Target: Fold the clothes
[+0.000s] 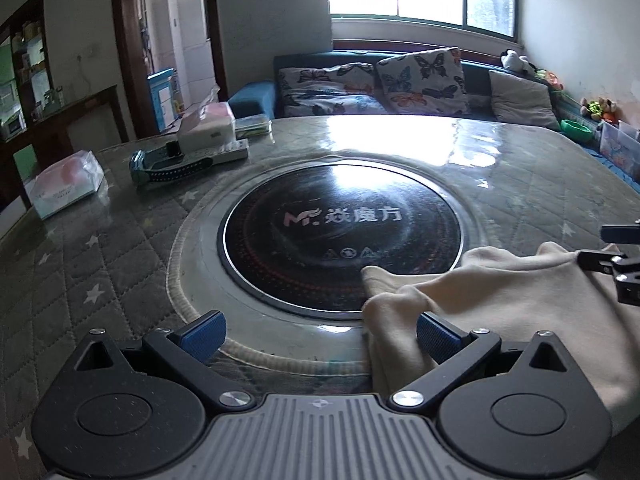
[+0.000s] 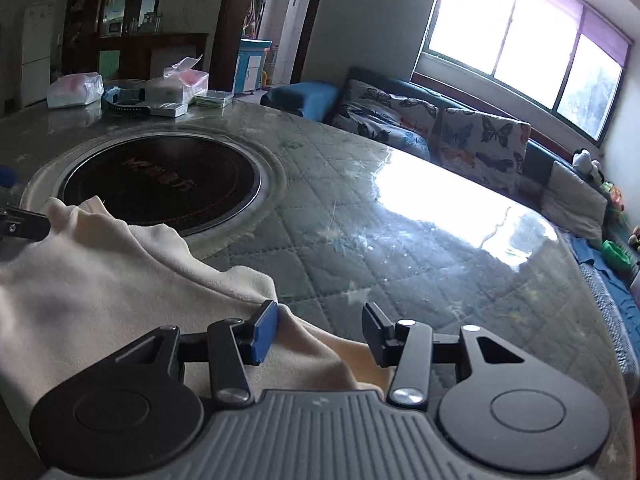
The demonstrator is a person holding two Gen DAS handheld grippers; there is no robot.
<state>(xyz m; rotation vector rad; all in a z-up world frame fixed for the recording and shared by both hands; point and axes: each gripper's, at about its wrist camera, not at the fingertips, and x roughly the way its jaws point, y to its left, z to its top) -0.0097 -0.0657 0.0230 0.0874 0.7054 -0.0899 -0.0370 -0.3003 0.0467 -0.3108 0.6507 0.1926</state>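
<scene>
**One cream garment, two open grippers on the round table**

There is one garment [image 1: 500, 292], a cream knit piece, lying crumpled on the near edge of the round table [image 1: 120, 248]. One black induction plate [image 1: 340, 236] sits sunk in the table's middle, and a corner of the cloth laps over its near rim. At the table's far-left edge lie two clear-wrapped tissue packs [image 1: 66, 184], one white box [image 1: 206, 130], one white power strip [image 1: 224, 154] and one dark perforated strap [image 1: 168, 166]. Beyond the far edge a sofa [image 1: 400, 88] carries three butterfly-print cushions and one grey one.

The left gripper [image 1: 320, 338] stands wide open with nothing between its blue pads; its right finger rests against the cloth's left side, its left finger over bare table. The right gripper [image 2: 320, 334] is also open, less widely, gripping nothing; its left pad touches a raised fold of the cloth, and the garment's edge passes under the gap.

The left wrist view shows the plate's printed logo head-on and the other gripper's dark fingertips at its right margin. The right wrist view shows a white fridge [image 2: 36, 52] and more of the bare, glossy right side of the table, with window glare.

The garment looks soft and matte, with two rounded humps and a paler, yellower layer under the right gripper.
</scene>
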